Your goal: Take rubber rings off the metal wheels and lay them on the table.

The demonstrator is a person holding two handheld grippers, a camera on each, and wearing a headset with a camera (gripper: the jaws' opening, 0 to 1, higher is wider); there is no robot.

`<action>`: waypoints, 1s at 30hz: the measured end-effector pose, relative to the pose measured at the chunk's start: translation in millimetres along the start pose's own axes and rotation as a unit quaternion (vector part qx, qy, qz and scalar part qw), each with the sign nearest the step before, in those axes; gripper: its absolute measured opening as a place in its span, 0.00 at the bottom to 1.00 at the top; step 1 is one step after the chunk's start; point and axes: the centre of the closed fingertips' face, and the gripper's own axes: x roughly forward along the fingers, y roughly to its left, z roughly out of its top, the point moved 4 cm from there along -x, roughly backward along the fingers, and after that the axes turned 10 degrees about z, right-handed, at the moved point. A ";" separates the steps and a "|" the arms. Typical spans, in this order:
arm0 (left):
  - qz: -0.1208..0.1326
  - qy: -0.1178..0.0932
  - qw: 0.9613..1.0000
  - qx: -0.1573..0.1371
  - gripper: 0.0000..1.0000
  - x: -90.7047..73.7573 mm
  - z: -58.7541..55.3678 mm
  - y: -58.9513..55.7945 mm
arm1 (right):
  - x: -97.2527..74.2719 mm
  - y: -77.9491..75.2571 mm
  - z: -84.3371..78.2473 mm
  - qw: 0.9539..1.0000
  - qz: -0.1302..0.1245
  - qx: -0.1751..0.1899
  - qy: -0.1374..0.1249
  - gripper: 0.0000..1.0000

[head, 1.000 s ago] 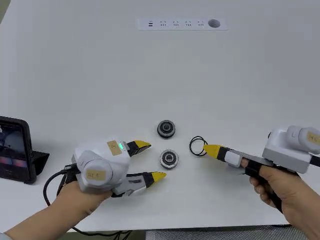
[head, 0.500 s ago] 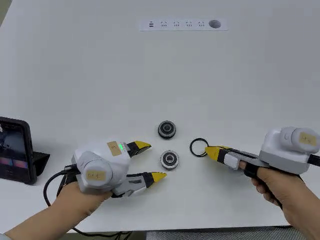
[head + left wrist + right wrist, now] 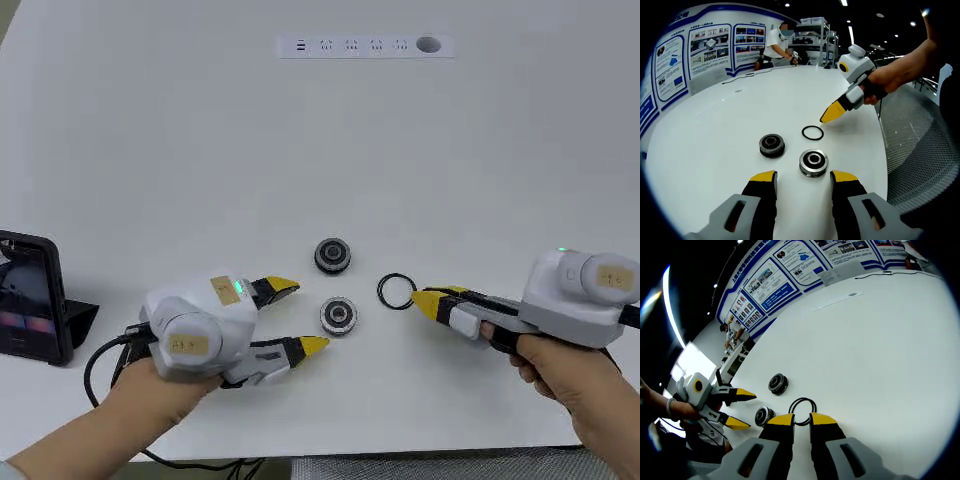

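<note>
Two metal wheels lie mid-table. The far wheel (image 3: 332, 255) (image 3: 772, 144) (image 3: 778, 383) looks dark around its rim. The near wheel (image 3: 339, 316) (image 3: 813, 162) (image 3: 763, 415) looks silver. A loose black rubber ring (image 3: 397, 291) (image 3: 812, 132) (image 3: 801, 407) lies flat on the table to their right. My left gripper (image 3: 298, 317) (image 3: 803, 176) is open, with the near wheel just ahead of its tips. My right gripper (image 3: 430, 298) (image 3: 802, 419) points at the ring, with its jaws a narrow gap apart and nothing between them. The tips stop just short of the ring.
A white power strip (image 3: 365, 46) lies at the far edge of the white table (image 3: 200, 160). A dark tablet (image 3: 30, 297) stands at the left, and a black cable (image 3: 110, 355) runs from the left gripper.
The ring, raised at the right gripper's tips a second ago, now lies flat on the table. The right gripper has drawn back slightly to the right. The left gripper has barely moved.
</note>
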 end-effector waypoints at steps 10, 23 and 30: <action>0.022 -0.011 1.000 -0.005 0.40 3.0 10.7 12.8 | 13.1 12.8 4.3 1.000 0.024 0.004 -0.005 0.13; 0.038 -0.019 0.999 -0.003 0.33 17.8 27.1 27.3 | 31.7 24.9 11.1 0.999 0.047 -0.002 -0.001 0.13; 0.038 -0.017 0.999 0.005 0.30 25.4 32.1 31.2 | 37.6 27.9 11.9 0.999 0.054 0.001 0.000 0.13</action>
